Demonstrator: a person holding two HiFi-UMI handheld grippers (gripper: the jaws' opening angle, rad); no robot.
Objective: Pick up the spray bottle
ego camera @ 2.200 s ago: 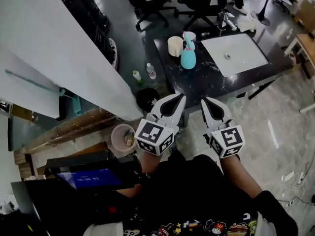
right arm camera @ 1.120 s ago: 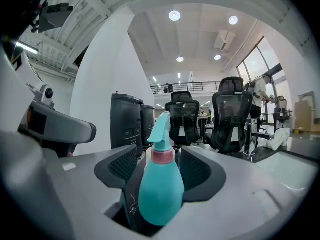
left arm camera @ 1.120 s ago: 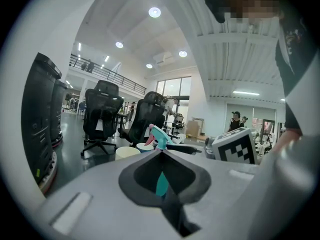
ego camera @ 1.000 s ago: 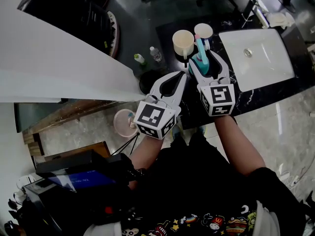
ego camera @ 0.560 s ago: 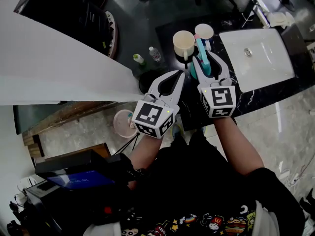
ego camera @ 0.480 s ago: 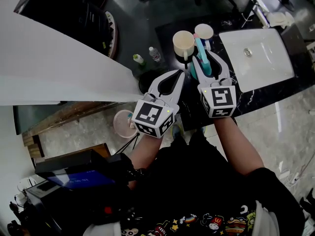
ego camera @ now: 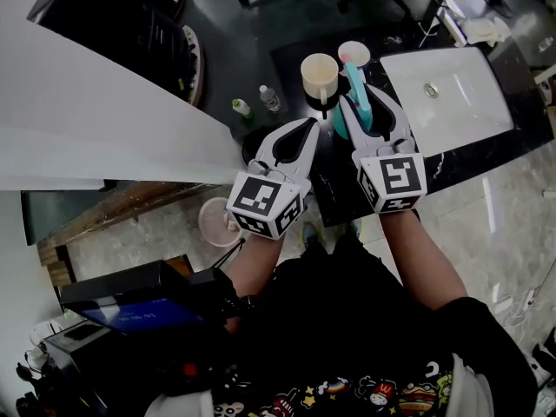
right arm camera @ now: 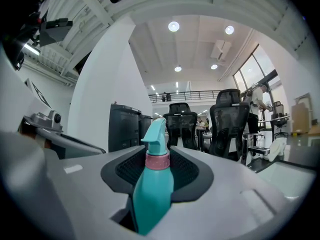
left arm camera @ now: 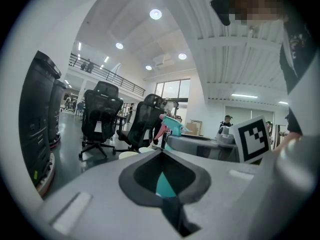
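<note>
While your right gripper [ego camera: 365, 104] clamps bottle [right arm camera: 152, 184], left gripper [ego camera: 309, 125] closed, empty; grasp looks set, lift straight next.

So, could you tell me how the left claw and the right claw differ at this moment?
The right claw is shut on the teal spray bottle; the left claw is shut on nothing. The right claw reaches further forward over the black counter; the left claw sits a little back from it. Shared: both are white and point the same way, toward the counter.
</note>
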